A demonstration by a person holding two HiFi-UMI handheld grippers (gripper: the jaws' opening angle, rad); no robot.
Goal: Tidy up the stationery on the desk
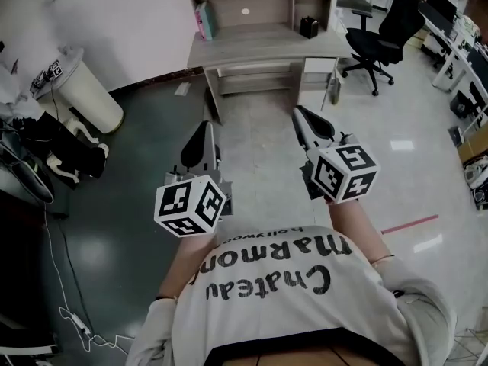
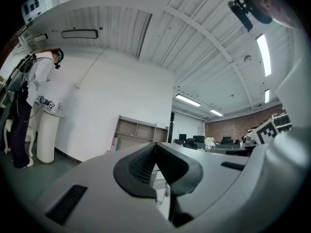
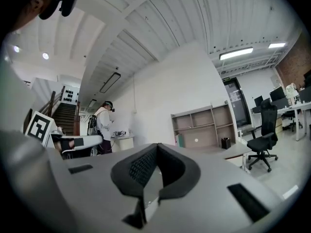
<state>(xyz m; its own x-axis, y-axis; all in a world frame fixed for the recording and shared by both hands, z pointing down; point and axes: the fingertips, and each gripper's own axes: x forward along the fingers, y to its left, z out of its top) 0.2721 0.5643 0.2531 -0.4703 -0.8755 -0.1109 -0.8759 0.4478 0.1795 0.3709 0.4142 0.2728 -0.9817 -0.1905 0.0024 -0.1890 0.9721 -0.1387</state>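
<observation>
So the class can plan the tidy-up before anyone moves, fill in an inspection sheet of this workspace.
Surface: grey desk with shelf unit, far ahead of the person, top mostly bare.
Job's things: black pen holder on the desk's right; pink and teal books upright at its left.
Clutter: dark gear heaped on the floor at the left.
Grippers: left gripper and right gripper both shut, empty, held well short of the desk.
Cables: power strip with white cable on the floor.
Surroundings: black office chair, white cylindrical stand, second person.
</observation>
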